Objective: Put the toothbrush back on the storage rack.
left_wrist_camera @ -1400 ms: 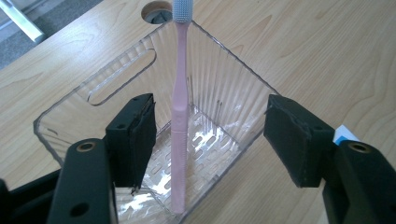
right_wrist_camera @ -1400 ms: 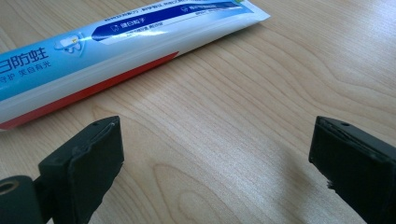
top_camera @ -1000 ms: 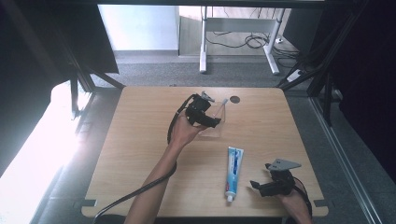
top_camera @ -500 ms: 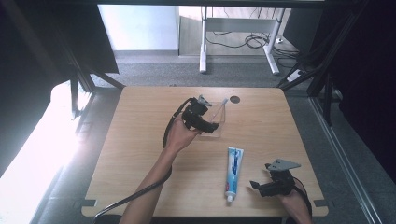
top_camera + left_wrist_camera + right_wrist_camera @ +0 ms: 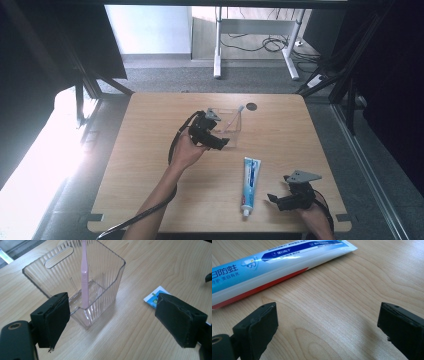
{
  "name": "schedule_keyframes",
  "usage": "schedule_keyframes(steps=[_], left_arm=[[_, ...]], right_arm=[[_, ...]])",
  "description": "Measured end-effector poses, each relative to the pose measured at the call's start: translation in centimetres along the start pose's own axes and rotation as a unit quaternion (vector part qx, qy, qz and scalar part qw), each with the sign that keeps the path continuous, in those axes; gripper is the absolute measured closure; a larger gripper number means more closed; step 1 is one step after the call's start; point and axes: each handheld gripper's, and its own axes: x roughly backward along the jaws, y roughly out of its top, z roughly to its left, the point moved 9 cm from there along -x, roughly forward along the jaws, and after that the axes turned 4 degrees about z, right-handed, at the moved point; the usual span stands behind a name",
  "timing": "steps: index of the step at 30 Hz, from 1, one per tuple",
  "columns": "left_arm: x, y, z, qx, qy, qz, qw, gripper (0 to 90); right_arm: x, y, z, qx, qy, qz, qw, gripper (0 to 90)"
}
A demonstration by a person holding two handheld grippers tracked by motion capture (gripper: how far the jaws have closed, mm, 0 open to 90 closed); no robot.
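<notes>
Beside the clear ribbed holder (image 5: 75, 280), at mid-counter, your left hand-held gripper (image 5: 212, 136) has drawn back toward you since a second ago, when it stood at the holder's mouth. Its jaws have just been opening and now stand wide, with nothing between the pads; the left gripper view shows both black pads clear of the holder's near corner. The pink toothbrush (image 5: 84, 277) stands inside the holder, leaning slightly, its foot on the bottom and its head above the rim. Judgement: the brush has been released into the holder and that part of the work is complete.

Your right hand-held gripper (image 5: 289, 200) sits at the near right of the counter (image 5: 150, 200) in the same spot as a second ago. Its jaws are spread wide and empty, resting low over bare wood. The toothpaste tube (image 5: 251, 184) lies flat just left of it, cap end toward you, well apart from the holder and untouched. In the right gripper view the tube (image 5: 262, 272) lies ahead and to the left of the jaws, outside their gap.

Judgement: the tube is the remaining item. You will need to shift the right jaws across to straddle the tube before closing. The holder is light and could slide if bumped.
</notes>
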Motion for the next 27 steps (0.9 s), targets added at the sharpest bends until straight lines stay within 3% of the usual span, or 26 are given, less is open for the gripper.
schedule_keyframes(steps=[10, 23, 27], left_arm=[[1.2, -2.1, 0.3, 0.001, 0.005, -0.006, 1.0, 13.0], [2.5, -4.7, -0.2, 0.008, 0.002, -0.015, 0.9998, 13.1], [2.8, -5.7, -0.6, 0.002, 0.004, -0.011, 0.9999, 13.2]], right_arm=[[-0.1, 0.0, 0.1, 0.001, -0.001, 0.002, 1.0, 3.1], [-0.1, -0.1, 0.1, 0.001, -0.002, 0.004, 1.0, 3.1], [-0.1, -0.1, 0.1, 0.003, -0.002, 0.005, 1.0, 3.1]])
